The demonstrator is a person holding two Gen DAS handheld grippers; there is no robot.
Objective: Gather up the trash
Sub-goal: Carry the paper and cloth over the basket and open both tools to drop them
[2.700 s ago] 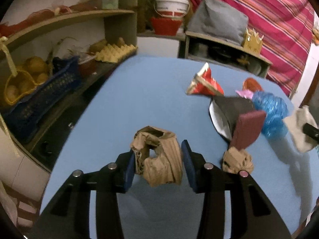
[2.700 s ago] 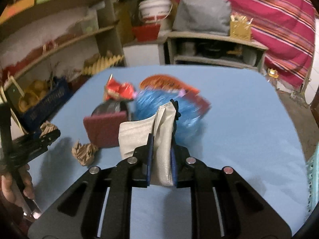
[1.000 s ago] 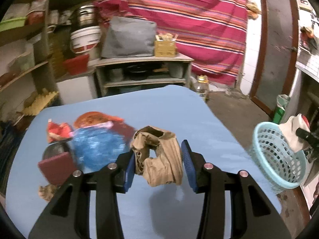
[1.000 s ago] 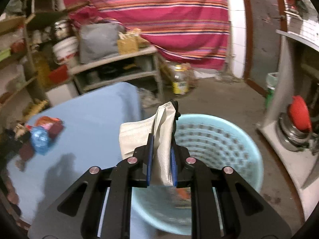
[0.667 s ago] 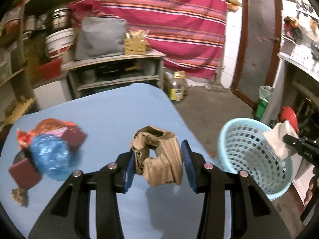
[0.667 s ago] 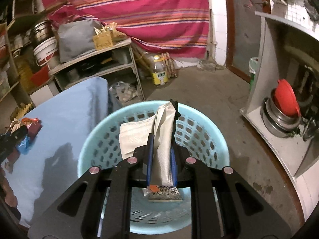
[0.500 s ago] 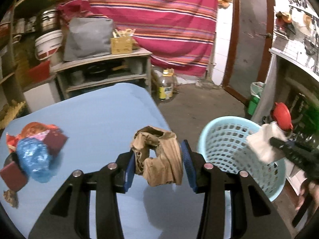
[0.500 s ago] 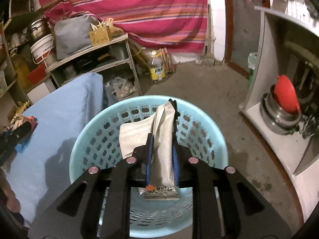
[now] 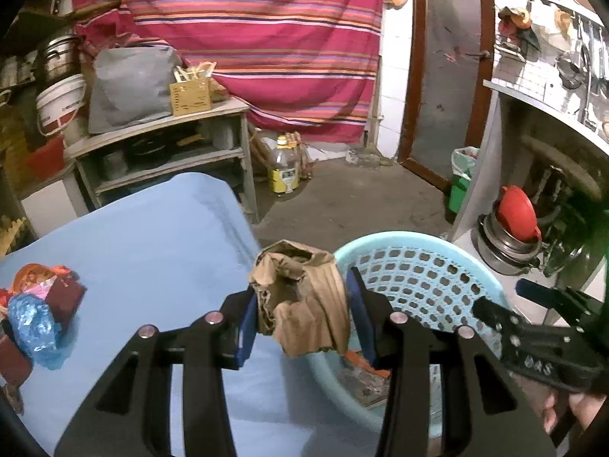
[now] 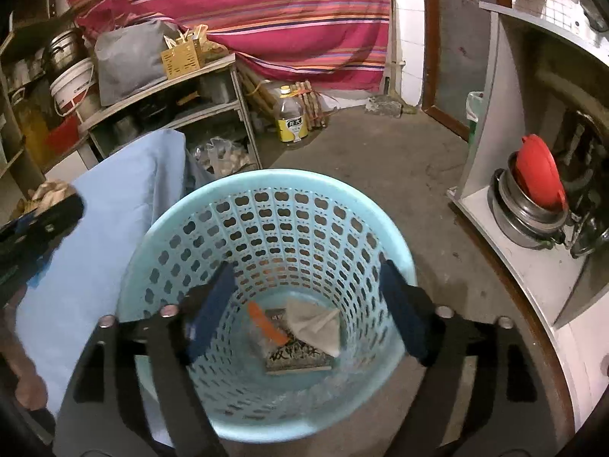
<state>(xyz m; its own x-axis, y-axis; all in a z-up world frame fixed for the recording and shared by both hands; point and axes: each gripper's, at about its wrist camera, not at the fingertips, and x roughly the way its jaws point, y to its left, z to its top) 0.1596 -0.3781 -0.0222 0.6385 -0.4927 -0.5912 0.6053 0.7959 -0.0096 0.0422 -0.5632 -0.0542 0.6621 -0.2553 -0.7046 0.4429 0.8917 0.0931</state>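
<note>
The grey pouch (image 10: 314, 321) that the right gripper (image 10: 304, 301) carried over now lies in the blue basket (image 10: 266, 205), its jaws just sprung wide and empty. The left gripper (image 9: 302, 316) clamps crumpled brown paper (image 9: 304, 297) beside the rim. Several wrappers (image 9: 34, 316) remain on the table (image 9: 152, 236).

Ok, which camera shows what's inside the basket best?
The right wrist view: it looks straight down into the basket, showing the beige bag on a printed packet at the bottom. The left wrist view shows mainly the basket wall; cardboard hides most contents.
</note>
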